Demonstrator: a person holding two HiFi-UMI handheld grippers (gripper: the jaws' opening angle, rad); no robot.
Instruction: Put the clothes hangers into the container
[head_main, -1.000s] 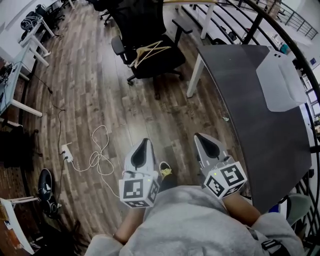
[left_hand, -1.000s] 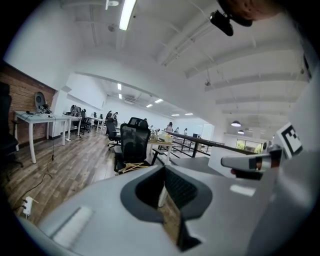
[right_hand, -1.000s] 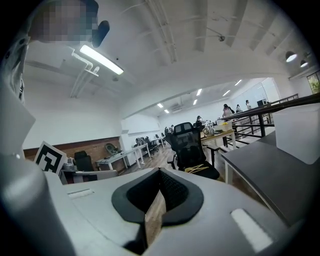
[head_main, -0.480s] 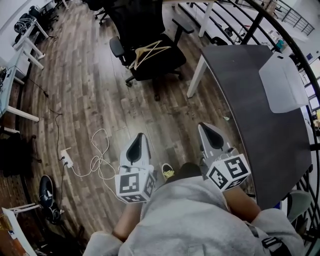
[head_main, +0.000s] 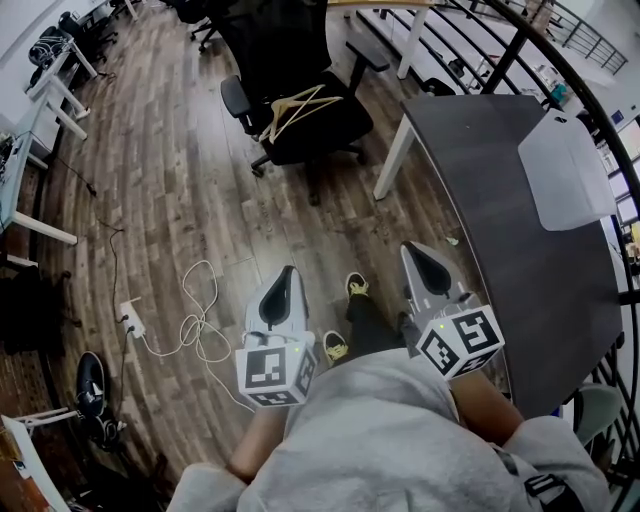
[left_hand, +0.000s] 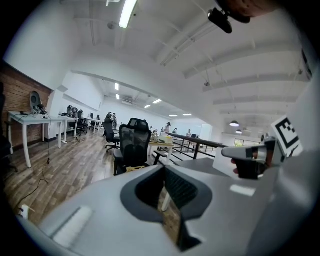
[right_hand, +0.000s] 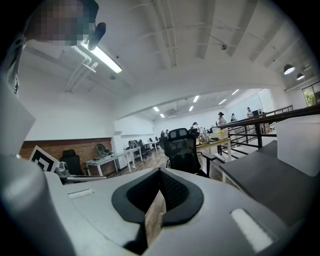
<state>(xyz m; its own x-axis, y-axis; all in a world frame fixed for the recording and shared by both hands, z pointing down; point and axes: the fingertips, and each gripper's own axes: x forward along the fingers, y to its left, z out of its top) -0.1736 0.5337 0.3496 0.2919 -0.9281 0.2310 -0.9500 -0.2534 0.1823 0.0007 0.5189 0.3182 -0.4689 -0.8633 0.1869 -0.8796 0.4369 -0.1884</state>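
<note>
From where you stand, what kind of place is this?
Most likely an open-plan office: a black swivel chair with wooden hangers on its seat, white desks by a brick wall, and a dark table.

Open wooden floor (head_main: 190, 200) is found ahead, up to the office chair (head_main: 320, 130), and a straight path there is unblocked. On the right, passage is bounded by the dark table (head_main: 500, 240) and its white leg (head_main: 392, 160). The table's far right corner is occupied by a white container (head_main: 565, 165). A loose cable (head_main: 195, 320) is strewn at the left.
</note>
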